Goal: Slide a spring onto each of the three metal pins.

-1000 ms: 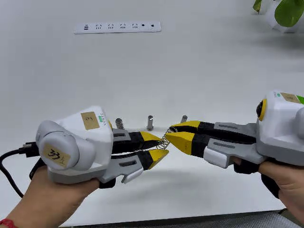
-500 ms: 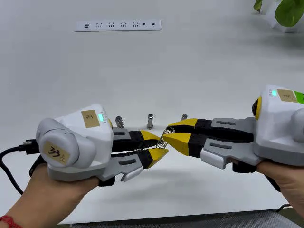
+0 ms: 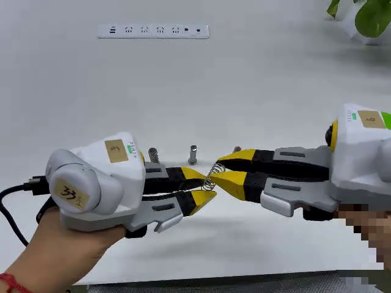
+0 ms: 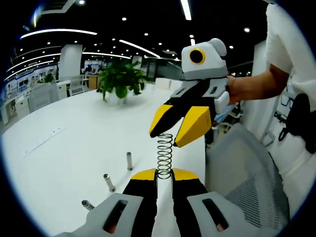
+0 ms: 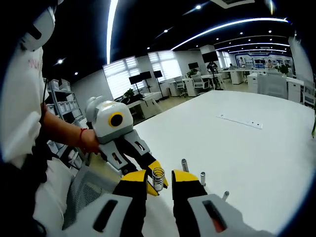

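In the head view the left gripper [image 3: 209,186] reaches in from the left and the right gripper [image 3: 214,171] from the right, tips nearly meeting above the white table [image 3: 256,91]. The spring [image 3: 210,179] hangs in the air between them, short and tilted, clear of the tabletop. Behind the tips stand three pins in a row: the left pin [image 3: 153,156] wears a fitted spring [image 3: 153,159], the middle pin [image 3: 193,154] is bare and upright, and the right pin [image 3: 236,149] peeks out just above the right gripper's upper jaw. In the left gripper view the spring [image 4: 164,154] runs straight ahead, its long axis pointing from the left gripper's [image 4: 164,174] yellow tips toward the right gripper [image 4: 167,138]. The left jaws are drawn in against both sides of its near end, pinching it. The far end sits between the right gripper's slightly parted tips. In the right gripper view the spring [image 5: 158,178] shows almost end-on, an open ring facing the camera. It sits between that gripper's own tips with a little space at each side, so I cannot tell whether they press on it.
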Available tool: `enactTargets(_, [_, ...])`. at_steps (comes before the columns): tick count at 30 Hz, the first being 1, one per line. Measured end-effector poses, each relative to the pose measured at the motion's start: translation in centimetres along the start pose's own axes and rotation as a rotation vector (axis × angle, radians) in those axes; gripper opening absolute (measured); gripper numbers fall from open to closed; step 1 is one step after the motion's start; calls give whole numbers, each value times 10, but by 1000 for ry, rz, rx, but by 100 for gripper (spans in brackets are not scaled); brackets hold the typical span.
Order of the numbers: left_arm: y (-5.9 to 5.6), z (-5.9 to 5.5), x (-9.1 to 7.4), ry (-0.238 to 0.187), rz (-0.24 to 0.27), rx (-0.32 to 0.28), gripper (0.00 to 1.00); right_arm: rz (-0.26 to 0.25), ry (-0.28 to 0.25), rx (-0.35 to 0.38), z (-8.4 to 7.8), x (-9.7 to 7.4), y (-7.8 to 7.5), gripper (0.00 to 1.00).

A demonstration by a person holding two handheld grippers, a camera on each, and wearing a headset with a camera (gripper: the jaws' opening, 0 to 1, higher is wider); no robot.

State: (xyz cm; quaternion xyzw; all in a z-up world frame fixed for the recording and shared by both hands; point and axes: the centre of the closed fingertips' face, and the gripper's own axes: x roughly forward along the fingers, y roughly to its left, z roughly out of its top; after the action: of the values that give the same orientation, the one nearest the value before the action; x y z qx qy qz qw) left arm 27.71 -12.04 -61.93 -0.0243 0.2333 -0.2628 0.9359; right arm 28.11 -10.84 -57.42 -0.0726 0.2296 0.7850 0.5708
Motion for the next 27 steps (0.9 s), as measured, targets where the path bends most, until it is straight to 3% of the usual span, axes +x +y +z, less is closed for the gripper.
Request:
enactTargets(5, [-4,2,-2,-5,-11,14,10,87,141,-126,-1,-12,3,24])
enactTargets(7, [-7,5,-1,-7,-21,26,10,139,235,-254,-2,-14,5,27])
enactTargets(10, [-12,7,-1,-9,-33,46,10,191,330,-363,-1,-13,4,27])
enactTargets(14, [-17,9,-1,-7,-40,67,10,284,436,-449,0,-10,14,26])
enactTargets(18, [-20,11,-2,-17,-43,75,10,372,579,-588,-11,-10,23,23])
enactTargets(20, [-20,12,-2,-25,-42,74,10,402,627,-639,-16,-9,26,22])
enactTargets(27, [-21,16,-4,-46,-45,72,10,443,691,-701,-22,-2,31,19])
